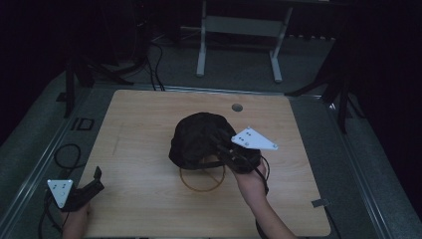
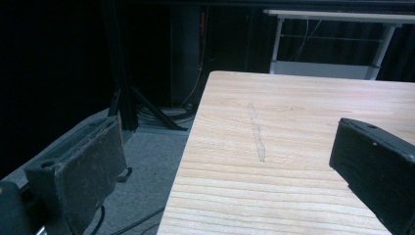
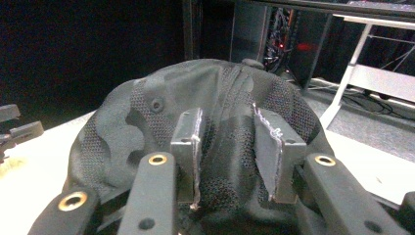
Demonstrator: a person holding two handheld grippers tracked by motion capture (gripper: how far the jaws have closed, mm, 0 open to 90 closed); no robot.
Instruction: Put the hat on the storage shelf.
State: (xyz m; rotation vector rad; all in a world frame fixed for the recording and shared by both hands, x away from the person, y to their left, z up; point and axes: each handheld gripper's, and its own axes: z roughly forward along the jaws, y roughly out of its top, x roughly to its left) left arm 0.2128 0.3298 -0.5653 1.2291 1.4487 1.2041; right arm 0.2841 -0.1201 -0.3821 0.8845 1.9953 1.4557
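A black mesh cap (image 1: 199, 137) lies crown up at the middle of the wooden table (image 1: 144, 114). A thin amber ring (image 1: 201, 190) lies on the table and sticks out from under the cap's near edge. My right gripper (image 1: 222, 148) reaches into the cap's near right side. In the right gripper view its jaws stand apart on either side of a strip of the cap (image 3: 161, 112), with the pads (image 3: 266, 147) not pressing on the fabric. My left gripper (image 1: 98, 180) rests at the table's near left corner, open, with bare wood between its jaws (image 2: 230, 147).
A round cable hole (image 1: 237, 107) sits near the table's far edge. Behind the table stands a white-legged frame (image 1: 201, 50). Dark stand legs (image 1: 343, 99) flank the table. Cables (image 1: 67, 154) lie on the floor at the left, off the table's edge.
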